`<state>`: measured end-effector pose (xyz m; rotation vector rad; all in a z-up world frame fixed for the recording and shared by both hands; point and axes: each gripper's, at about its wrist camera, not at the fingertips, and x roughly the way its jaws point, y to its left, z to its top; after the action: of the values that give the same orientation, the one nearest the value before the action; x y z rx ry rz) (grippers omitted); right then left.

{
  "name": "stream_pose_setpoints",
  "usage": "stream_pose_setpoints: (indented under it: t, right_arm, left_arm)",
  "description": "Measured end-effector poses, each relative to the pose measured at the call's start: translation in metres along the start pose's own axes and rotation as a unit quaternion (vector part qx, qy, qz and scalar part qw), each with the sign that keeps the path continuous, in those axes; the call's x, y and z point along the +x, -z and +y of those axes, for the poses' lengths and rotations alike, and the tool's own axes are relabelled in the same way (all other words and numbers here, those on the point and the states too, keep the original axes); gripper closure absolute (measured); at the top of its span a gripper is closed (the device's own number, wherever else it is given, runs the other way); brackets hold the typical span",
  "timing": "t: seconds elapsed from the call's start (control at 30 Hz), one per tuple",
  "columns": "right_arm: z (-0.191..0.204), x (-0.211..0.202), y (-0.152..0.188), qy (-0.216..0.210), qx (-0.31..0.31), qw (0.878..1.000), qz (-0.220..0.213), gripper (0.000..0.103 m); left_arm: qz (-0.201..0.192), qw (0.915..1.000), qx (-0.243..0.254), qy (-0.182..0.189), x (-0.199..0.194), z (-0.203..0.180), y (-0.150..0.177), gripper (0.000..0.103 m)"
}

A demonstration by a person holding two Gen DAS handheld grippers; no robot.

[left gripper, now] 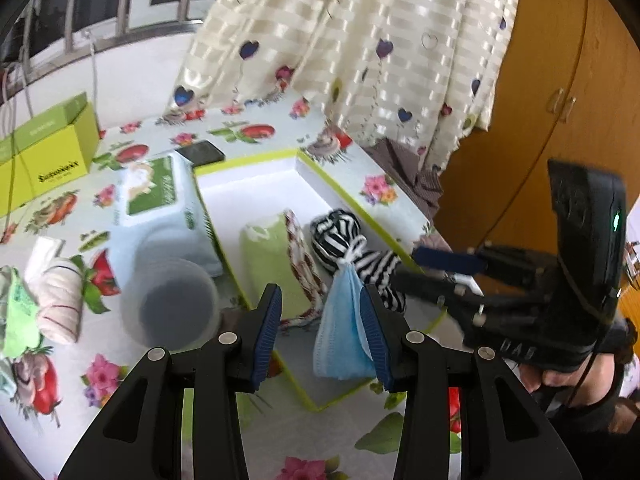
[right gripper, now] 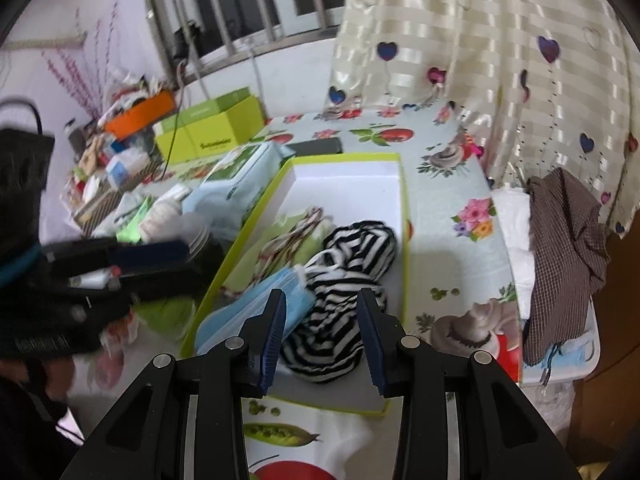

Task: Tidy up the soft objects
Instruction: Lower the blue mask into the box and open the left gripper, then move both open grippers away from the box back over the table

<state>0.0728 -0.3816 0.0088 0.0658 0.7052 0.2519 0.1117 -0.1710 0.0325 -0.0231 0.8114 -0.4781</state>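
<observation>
A white box with a lime-green rim [left gripper: 248,156] [right gripper: 344,156] lies on the flowered tablecloth. Inside it are a green rolled cloth [left gripper: 264,256], a black-and-white striped cloth [left gripper: 336,232] [right gripper: 352,252] and a blue face mask [left gripper: 340,336] [right gripper: 256,308]. My left gripper [left gripper: 323,334] [right gripper: 172,268] stands open above the box's near corner. The mask shows between its fingers, close to the right pad, with no pad pressing on it. My right gripper [right gripper: 323,334] [left gripper: 408,270] is open too, tips at the near end of the striped cloth, which lies below and between the fingers.
Left of the box sit a tissue pack [left gripper: 160,196], a translucent cup [left gripper: 172,300], a rolled white towel [left gripper: 60,300], a phone [left gripper: 200,152] and lime-green cartons [left gripper: 44,152]. A heart-print curtain [left gripper: 360,40] hangs behind; a wooden cupboard [left gripper: 540,80] and a brown checked cloth [right gripper: 560,248] are to the right.
</observation>
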Motion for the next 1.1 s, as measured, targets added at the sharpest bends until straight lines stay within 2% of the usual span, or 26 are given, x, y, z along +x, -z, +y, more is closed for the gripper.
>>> stream_pose_setpoints:
  t: [0.23, 0.53, 0.97, 1.03, 1.1]
  right_arm:
    - [0.031, 0.024, 0.006, -0.002, -0.062, 0.997, 0.043, 0.068]
    - [0.04, 0.048, 0.005, 0.016, -0.076, 0.995, 0.069, 0.068]
    - [0.048, 0.017, 0.002, 0.024, -0.055, 0.998, 0.036, 0.067]
    - [0.049, 0.011, 0.001, 0.022, -0.045, 0.998, 0.026, 0.064]
    - [0.05, 0.006, 0.001, 0.021, -0.036, 0.999, 0.017, 0.057]
  left_arm:
    - [-0.018, 0.9993, -0.029, -0.016, -0.024, 0.024, 0.002, 0.061]
    - [-0.031, 0.9978, -0.051, -0.027, -0.04, 0.045, 0.01, 0.061]
    - [-0.041, 0.9965, -0.062, -0.039, -0.064, 0.059, 0.025, 0.061]
    - [-0.042, 0.9962, -0.065, -0.04, -0.069, 0.062, 0.028, 0.061]
    - [-0.043, 0.9957, -0.071, -0.042, -0.074, 0.066, 0.033, 0.061]
